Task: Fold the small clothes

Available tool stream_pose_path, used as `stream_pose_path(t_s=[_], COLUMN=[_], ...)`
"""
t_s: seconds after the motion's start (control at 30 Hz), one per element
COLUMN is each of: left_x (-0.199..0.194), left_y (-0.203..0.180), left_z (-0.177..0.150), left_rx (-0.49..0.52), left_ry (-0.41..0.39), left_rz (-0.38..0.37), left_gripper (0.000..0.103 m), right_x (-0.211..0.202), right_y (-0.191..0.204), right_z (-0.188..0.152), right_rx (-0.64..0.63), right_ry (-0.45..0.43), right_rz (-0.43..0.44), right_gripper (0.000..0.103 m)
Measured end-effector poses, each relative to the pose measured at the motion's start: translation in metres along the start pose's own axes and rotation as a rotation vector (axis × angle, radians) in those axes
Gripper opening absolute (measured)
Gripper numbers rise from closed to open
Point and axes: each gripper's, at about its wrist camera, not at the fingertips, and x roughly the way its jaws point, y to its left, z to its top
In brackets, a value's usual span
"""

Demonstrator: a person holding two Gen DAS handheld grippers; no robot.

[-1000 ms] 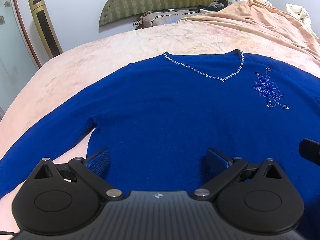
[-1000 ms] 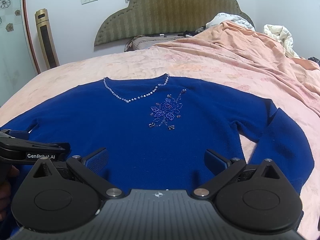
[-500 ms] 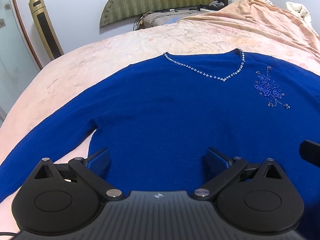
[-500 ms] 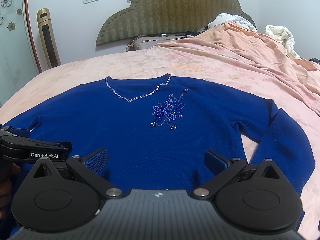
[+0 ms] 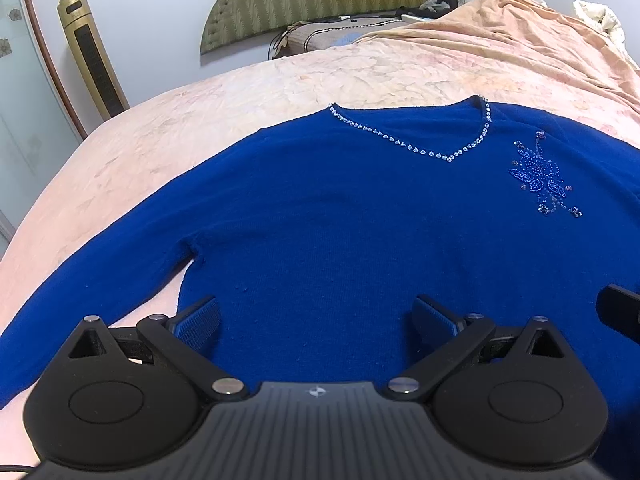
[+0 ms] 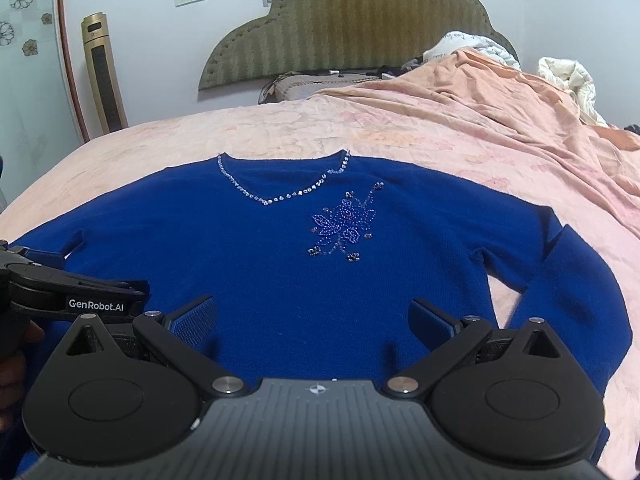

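Blue sweater [image 5: 340, 220] flat on peach bedspread [image 5: 280, 92], frame centre. Left gripper [image 5: 316, 320] and right gripper [image 6: 314, 320] both wide, empty, lower frame above hem.

bedspread [image 6: 280, 132] beyond sweater [image 6: 260, 264] lies open.

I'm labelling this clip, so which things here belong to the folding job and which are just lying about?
Belongs to the job:
blue knit sweater with beaded neckline
left gripper, open
right gripper, open

Just lying about:
peach bedspread
green padded headboard
gold tower fan
white bundled bedding
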Motion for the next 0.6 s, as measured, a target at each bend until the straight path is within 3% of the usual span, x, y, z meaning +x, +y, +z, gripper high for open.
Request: stream_pose_path(t_s=[0.6], left_x=[-0.0020], left_y=[-0.0036], left_z=[0.0001], left_rx=[0.008], left_ry=[-0.004], left_rz=[0.003], left_gripper=[0.103], right_x=[-0.0044], right_y=[0.0001], right_z=[-0.0027], right_rx=[-0.009], right_ry=[-0.010], right_rz=[0.011], right_gripper=[0.103])
